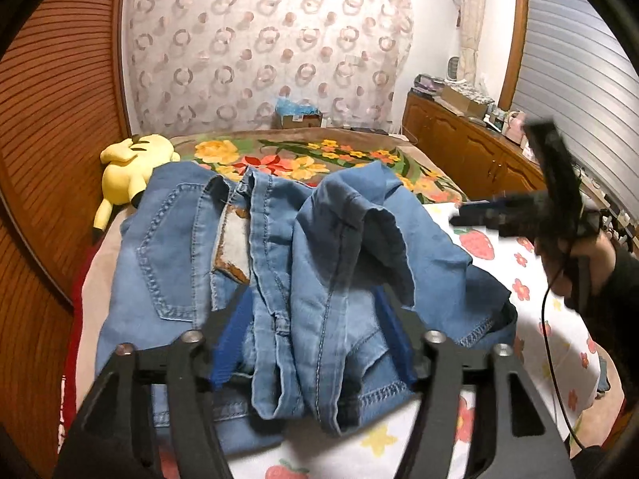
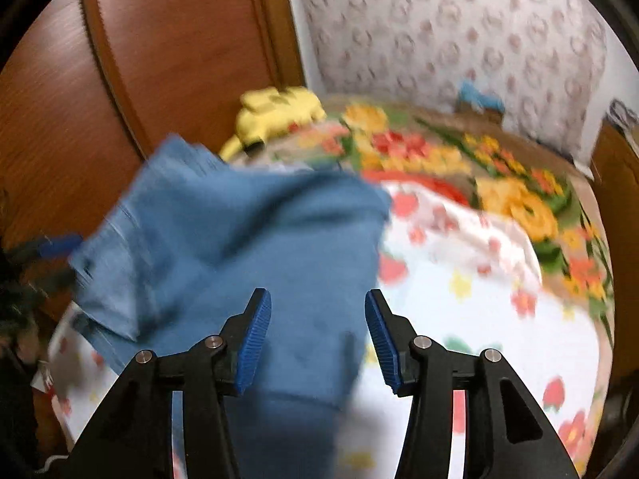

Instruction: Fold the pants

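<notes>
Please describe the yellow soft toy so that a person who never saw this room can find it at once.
Look at the bed with the flowered covers, at its far left corner beside the wooden wall. The yellow plush toy lies there, just behind the heap of blue jeans. It is the only plain yellow, stuffed thing; the other yellow is flat printed flowers.

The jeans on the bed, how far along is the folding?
Done: the jeans lie heaped on the bed, roughly doubled over. In hand: nothing; the left gripper and right gripper are open, denim between the left fingers. Left: smoothing and a neat fold.
</notes>
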`<state>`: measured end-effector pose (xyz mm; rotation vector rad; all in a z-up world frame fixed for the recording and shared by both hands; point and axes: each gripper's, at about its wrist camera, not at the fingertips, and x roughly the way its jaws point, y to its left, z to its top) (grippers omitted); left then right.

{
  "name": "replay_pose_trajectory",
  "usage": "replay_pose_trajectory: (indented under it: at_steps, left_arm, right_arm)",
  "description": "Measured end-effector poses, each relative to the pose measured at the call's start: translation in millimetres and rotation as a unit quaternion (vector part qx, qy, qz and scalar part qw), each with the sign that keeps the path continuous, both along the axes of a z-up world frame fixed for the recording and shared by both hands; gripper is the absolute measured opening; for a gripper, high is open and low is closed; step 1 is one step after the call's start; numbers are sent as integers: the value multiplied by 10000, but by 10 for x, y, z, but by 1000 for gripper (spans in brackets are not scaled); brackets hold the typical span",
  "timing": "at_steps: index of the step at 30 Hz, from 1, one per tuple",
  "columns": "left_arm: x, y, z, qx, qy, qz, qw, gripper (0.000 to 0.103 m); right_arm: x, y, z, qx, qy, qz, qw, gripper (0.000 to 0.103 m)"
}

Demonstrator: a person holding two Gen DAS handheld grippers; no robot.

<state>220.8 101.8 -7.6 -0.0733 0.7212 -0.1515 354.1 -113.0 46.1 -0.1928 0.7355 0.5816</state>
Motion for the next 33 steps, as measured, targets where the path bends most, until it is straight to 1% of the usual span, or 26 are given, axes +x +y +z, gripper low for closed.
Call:
replay_pose_trajectory:
  at_steps: [2, 3, 6, 8, 13, 15, 18, 24, 27, 30, 33]
  left_arm:
    - [40, -14, -26, -92, 41, -44, 9999, 78]
    - [81, -29, -43, -117, 82, -80, 9999, 78]
    - [169, -91, -63, -5, 114, -126, 9999, 78]
    - [203, -108, -83, 71, 136, -122, 9998, 78]
    - [165, -14, -154, 85, 223, 45, 9997, 78]
    - [122, 38, -191, 90, 244, 155, 9995, 78]
    - [33, 89, -211, 64, 224, 232, 9995, 78]
    - [-182, 66, -181, 104, 90, 215, 9997, 78]
    - [-243, 37, -166, 92, 56, 205, 9997, 78]
    - [-300, 17, -171, 90, 40, 198, 9998, 78]
    - [-321, 6, -173, 93, 37, 203, 9997, 78]
  right_arm:
    - [6, 9, -159, -88, 198, -38, 9998, 51]
    - [11, 28, -234, -85, 315, -47, 9995, 51]
    - [31, 98, -344, -71, 455, -46, 9989, 51]
    - [31, 133, -381, 87, 556, -55, 9984, 51]
    - [69, 112, -439, 392, 761, -83, 9963, 51]
    - [45, 33, -454, 401, 725, -87, 9965, 51]
    - [10, -104, -464, 416, 792, -161, 9959, 51]
    - [-305, -268, -393, 411, 752, -252, 9960, 51]
    - [-456, -329, -339, 414, 810, -262, 9955, 51]
    - [-552, -337, -377, 443, 927, -185, 9945, 51]
    - [-569, -338, -449, 429, 1054, -277, 9931, 51]
